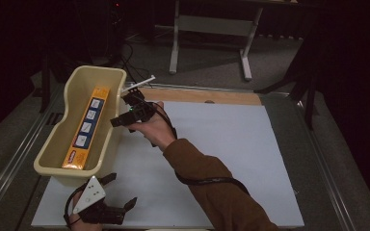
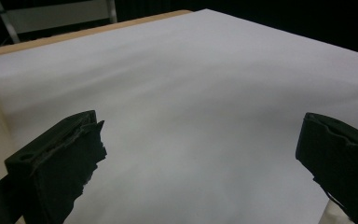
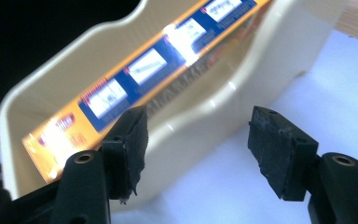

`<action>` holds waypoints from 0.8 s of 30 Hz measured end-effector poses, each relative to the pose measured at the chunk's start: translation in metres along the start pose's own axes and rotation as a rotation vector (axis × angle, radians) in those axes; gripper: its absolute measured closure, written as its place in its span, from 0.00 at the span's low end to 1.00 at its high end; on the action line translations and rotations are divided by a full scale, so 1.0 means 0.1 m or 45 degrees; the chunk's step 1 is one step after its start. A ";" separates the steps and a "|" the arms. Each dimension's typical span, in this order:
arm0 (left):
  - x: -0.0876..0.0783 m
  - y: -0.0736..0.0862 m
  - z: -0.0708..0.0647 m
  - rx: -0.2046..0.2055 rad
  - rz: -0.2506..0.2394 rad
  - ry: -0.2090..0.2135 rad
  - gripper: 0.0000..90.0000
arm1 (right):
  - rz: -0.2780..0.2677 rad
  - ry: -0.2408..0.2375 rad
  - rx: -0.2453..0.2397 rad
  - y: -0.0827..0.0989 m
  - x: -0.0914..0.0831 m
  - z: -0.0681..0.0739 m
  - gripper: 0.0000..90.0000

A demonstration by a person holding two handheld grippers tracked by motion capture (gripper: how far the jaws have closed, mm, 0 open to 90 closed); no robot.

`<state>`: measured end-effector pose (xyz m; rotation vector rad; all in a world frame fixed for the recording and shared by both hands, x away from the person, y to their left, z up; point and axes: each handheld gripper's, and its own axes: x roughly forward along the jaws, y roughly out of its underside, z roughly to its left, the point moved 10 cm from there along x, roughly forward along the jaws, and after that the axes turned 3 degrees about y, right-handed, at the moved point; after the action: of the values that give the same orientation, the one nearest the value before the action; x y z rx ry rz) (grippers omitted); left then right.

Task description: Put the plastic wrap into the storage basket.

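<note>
A long orange and blue box [image 1: 87, 126] lies lengthwise inside a cream plastic bin [image 1: 72, 82] at the table's left. My right gripper [image 1: 120, 109] hovers just right of the bin's rim and points at it, open, with nothing between its pads. In the right gripper view the jaws [image 3: 198, 121] frame the bin's outer wall [image 3: 205, 107], with the box [image 3: 144, 70] beyond. My left gripper [image 1: 120, 191] rests near the front edge below the bin, wide open and holding nothing. The left gripper view has its jaws [image 2: 200, 128] over bare white sheet.
A white sheet [image 1: 221, 144] covers the table, with a wooden strip [image 1: 197, 95] along its far edge. A thin white piece [image 1: 139, 83] sticks out past the bin's far right corner. A white table frame [image 1: 212, 24] stands on the floor beyond.
</note>
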<state>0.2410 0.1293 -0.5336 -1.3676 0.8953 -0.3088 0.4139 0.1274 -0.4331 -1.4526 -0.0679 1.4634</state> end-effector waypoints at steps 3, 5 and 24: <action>0.00 0.00 0.00 0.003 0.005 -0.001 0.00 | -0.001 0.023 -0.040 0.05 -0.05 -0.05 0.41; 0.00 0.00 0.00 0.000 0.005 -0.001 0.00 | 0.004 0.037 -0.073 0.12 -0.11 -0.10 0.41; 0.04 0.01 -0.01 0.004 0.024 -0.001 0.00 | -0.030 0.136 -0.304 0.86 -0.62 -0.53 0.37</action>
<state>0.2424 0.1267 -0.5362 -1.3551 0.9064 -0.2953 0.3879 0.0148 -0.4596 -1.7143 -0.1989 1.3919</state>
